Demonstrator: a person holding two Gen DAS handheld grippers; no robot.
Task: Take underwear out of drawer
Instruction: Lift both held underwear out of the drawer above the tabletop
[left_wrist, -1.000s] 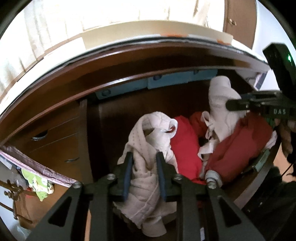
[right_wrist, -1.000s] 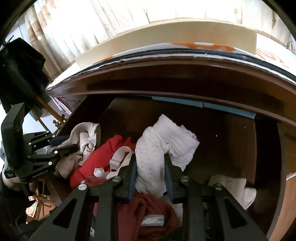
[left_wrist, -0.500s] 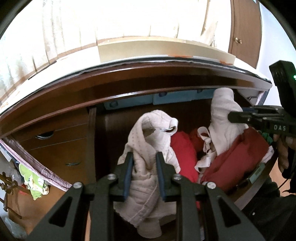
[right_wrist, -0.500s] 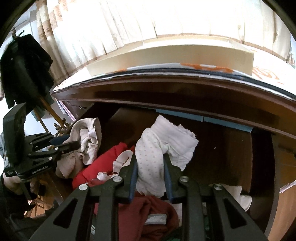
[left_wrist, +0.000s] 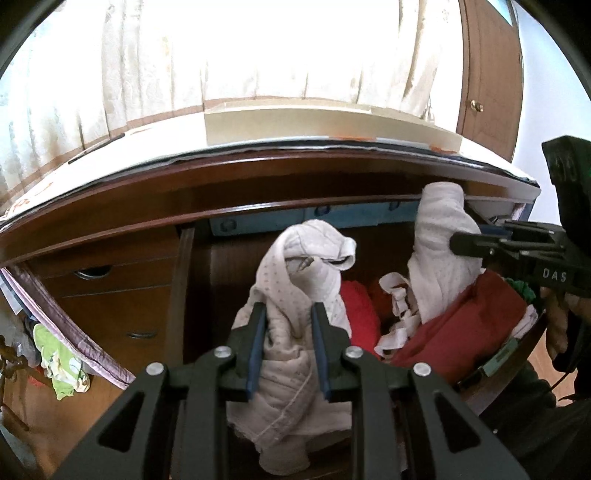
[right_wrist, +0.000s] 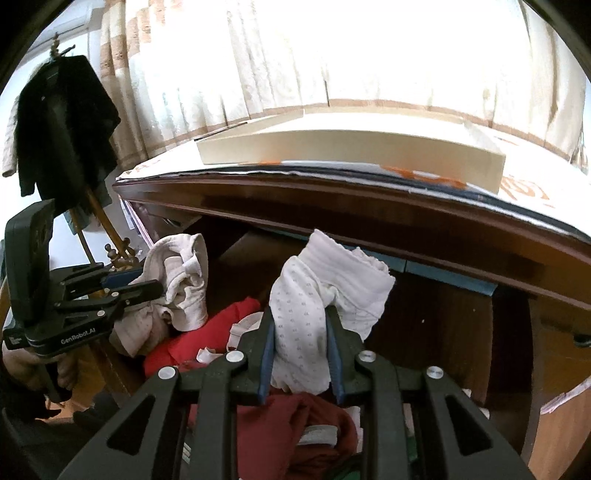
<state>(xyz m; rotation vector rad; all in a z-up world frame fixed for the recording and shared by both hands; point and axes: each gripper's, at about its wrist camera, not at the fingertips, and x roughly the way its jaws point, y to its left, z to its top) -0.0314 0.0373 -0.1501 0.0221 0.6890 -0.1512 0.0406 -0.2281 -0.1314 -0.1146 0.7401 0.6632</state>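
Looking across the dark wooden desk (left_wrist: 110, 199), its tabletop arcs from nine o'clock to three o'clock, with a cream box (right_wrist: 347, 151) on top at twelve. Below it the open drawer (left_wrist: 181, 295) fills the centre, piled with red clothes (left_wrist: 454, 332) toward four o'clock. Now the left gripper (left_wrist: 286, 345) at six o'clock is clamped on a beige dotted underwear (left_wrist: 291, 295), the bunched cloth lifted above the drawer and drooping over the fingers. Over at three o'clock, the right gripper (right_wrist: 300, 345) pinches a white dotted underwear (right_wrist: 314, 295), also raised clear of the red pile. Smaller yet, white straps (left_wrist: 399, 314) lie between the two garments.
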